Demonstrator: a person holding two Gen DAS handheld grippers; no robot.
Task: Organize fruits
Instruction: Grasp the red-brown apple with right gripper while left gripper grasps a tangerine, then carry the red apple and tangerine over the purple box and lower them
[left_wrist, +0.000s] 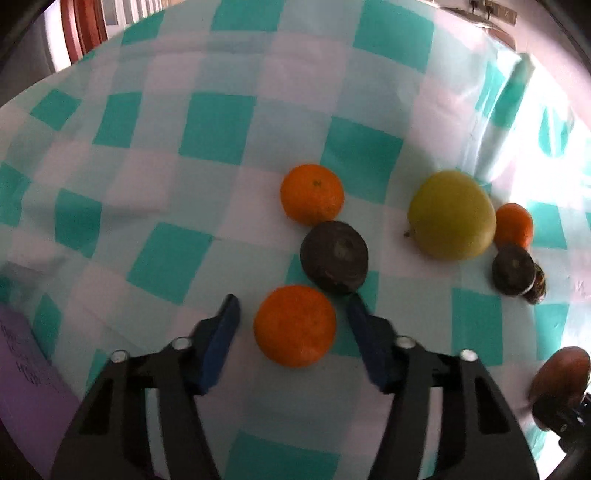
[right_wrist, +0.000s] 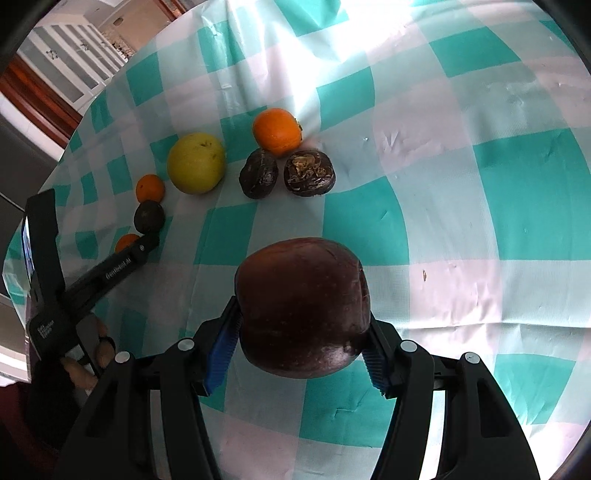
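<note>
My left gripper (left_wrist: 293, 304) is open with an orange (left_wrist: 294, 325) between its fingers, lying on the checked cloth (left_wrist: 166, 155). Just beyond lie a dark passion fruit (left_wrist: 333, 257) and a second orange (left_wrist: 312, 194). To the right sit a yellow-green apple (left_wrist: 452, 215), a third orange (left_wrist: 514, 225) and another dark fruit (left_wrist: 514, 270). My right gripper (right_wrist: 301, 314) is shut on a dark red apple (right_wrist: 303, 308) held above the cloth; it shows at the left view's lower right (left_wrist: 561, 369). The right view shows the yellow apple (right_wrist: 195, 162), an orange (right_wrist: 277, 131) and two dark fruits (right_wrist: 258, 173) (right_wrist: 309, 171).
The table's far edge curves across the top of both views, with a wooden door frame (right_wrist: 37, 92) and white cabinets (right_wrist: 74, 55) behind. A purple sheet (left_wrist: 26, 376) lies at the left gripper's lower left. The left gripper's body (right_wrist: 92, 277) and the hand holding it show at the right view's left.
</note>
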